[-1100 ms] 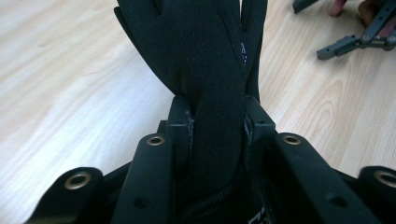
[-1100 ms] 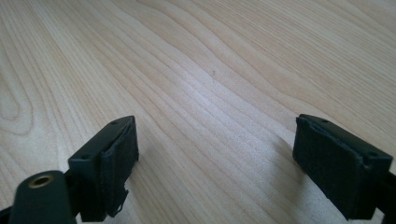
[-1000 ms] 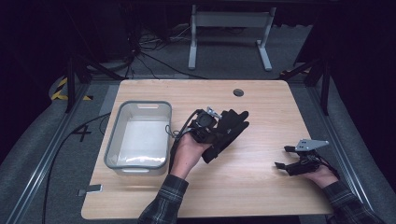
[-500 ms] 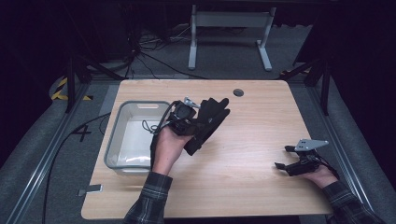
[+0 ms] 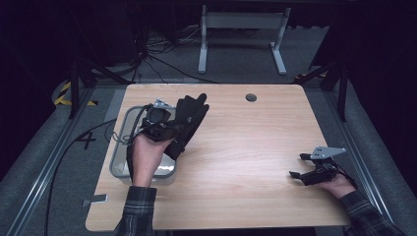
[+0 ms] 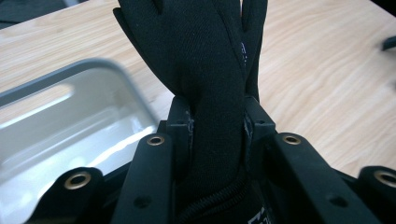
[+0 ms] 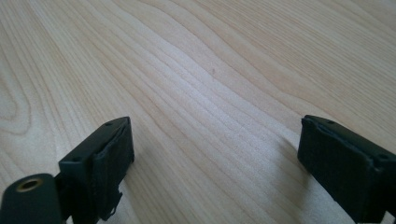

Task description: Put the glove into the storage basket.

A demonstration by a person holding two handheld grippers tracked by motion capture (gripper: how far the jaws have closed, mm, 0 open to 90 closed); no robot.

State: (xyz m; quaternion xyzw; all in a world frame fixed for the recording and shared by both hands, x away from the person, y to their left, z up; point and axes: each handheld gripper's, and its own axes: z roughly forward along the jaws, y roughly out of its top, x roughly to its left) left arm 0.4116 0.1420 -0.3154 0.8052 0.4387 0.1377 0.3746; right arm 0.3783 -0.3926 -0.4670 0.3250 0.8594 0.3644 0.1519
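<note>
A black glove (image 5: 188, 119) hangs in the air, pinched by my left gripper (image 5: 169, 129), which is shut on it near the cuff. In the left gripper view the glove (image 6: 205, 70) stands up between the two jaws, its fingers pointing away over the wooden table. The glove is held above the right edge of a clear plastic bin (image 5: 123, 147). The same bin (image 6: 60, 121) lies low and left in the left gripper view. My right gripper (image 5: 297, 166) rests low at the table's right side, open, with bare wood between its fingers (image 7: 100, 158).
The wooden table (image 5: 246, 147) has a round cable hole (image 5: 251, 97) near its far edge. A white metal stand (image 5: 241, 29) is on the floor behind the table. A small grey tag (image 5: 96, 200) sits at the front left corner.
My left gripper has carried the glove leftward from the table's middle to above the bin's right edge. The right gripper has stayed where it was.
</note>
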